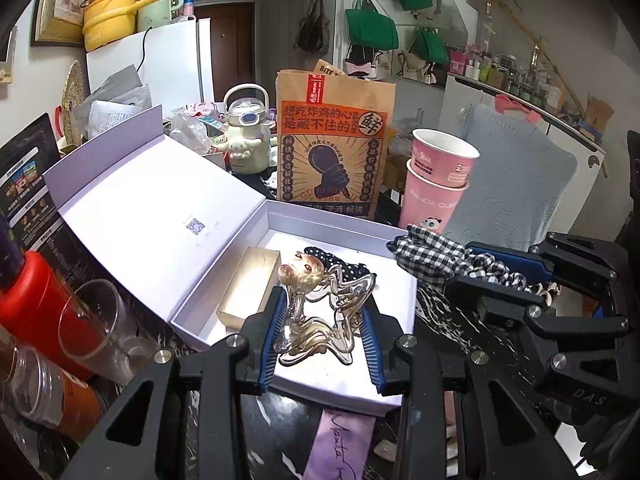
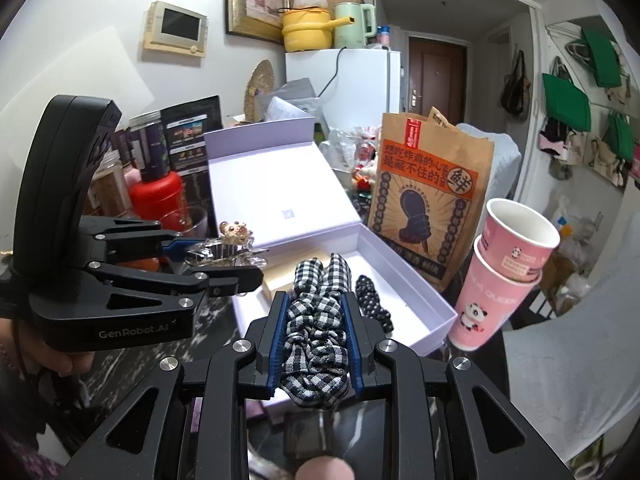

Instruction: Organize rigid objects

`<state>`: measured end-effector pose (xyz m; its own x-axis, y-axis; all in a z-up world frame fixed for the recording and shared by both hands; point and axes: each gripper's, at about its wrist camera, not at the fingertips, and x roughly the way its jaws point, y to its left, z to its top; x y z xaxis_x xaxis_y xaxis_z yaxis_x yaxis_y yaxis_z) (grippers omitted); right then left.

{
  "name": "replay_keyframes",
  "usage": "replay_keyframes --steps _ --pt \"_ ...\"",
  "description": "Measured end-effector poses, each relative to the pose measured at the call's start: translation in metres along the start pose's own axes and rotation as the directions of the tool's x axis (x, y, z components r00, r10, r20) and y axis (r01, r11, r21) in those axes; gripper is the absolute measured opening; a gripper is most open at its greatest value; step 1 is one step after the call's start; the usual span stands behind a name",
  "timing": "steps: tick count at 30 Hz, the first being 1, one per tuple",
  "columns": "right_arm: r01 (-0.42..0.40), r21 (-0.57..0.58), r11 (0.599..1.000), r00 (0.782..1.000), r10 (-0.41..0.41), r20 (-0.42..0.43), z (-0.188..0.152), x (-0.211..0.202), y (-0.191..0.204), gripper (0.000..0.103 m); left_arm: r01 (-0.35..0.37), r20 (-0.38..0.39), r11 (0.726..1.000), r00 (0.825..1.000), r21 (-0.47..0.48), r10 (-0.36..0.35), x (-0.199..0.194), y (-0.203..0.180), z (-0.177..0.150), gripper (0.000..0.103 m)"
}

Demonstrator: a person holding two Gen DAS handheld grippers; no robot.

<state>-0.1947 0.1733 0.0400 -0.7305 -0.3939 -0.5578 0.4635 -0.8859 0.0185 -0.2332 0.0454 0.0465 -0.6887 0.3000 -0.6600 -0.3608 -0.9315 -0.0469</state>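
Left gripper (image 1: 325, 320) clamps hair claw (image 1: 320, 312) (bear-topped) — right gripper (image 2: 316, 316) grips checked scrunchie (image 2: 316, 320).

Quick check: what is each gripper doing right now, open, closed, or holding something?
Left gripper: closed on the clear hair claw clip.
Right gripper: closed on the checked scrunchie.

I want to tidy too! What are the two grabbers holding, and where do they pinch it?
The left gripper pinches the clear hair claw clip by its sides. The right gripper squeezes the checked scrunchie across its middle.
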Motion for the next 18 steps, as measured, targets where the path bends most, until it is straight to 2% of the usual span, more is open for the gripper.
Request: replay_keyframes --steps 18 --pt "0.018 0.005 1.000 0.999 -0.018 -0.035 0.033 0.051 -0.036 0.026 -0.041 -0.008 0.999 0.999 0.020 0.041 0.045 0.028 0.040 0.035"
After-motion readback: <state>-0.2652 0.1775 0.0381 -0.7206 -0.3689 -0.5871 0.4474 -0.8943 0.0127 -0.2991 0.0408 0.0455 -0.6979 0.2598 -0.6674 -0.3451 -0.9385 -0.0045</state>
